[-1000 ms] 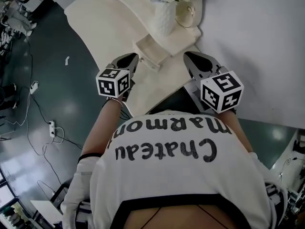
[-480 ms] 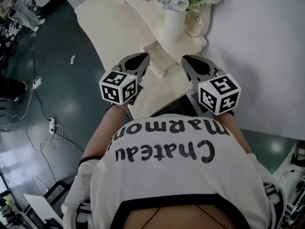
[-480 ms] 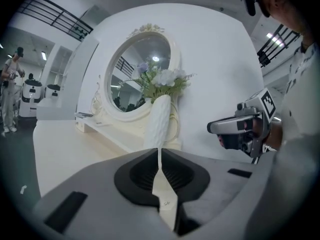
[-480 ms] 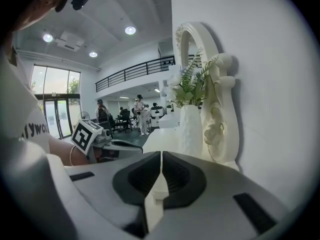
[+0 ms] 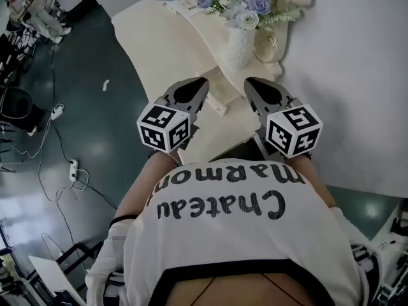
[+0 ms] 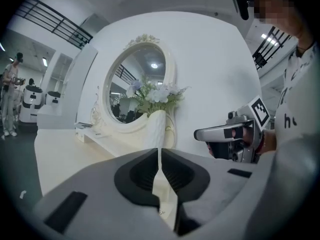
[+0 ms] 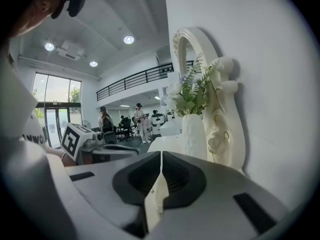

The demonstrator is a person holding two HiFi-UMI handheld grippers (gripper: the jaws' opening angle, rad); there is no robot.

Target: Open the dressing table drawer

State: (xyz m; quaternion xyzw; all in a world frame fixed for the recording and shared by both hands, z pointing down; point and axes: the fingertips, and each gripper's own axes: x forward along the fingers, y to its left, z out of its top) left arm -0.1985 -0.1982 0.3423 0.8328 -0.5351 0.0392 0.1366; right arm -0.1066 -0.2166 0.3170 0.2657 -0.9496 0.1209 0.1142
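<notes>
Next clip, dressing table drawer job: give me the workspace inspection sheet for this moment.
Surface: cream dressing table top.
Job's things: small drawer between the grippers, partly hidden; open or shut unclear.
Clutter: white vase of flowers; oval mirror.
Grippers: left gripper and right gripper both shut, empty, held over the table.
Cables: loose cables and a power strip on the floor.
Surroundings: dark floor, white wall, a person standing in the background.
</notes>
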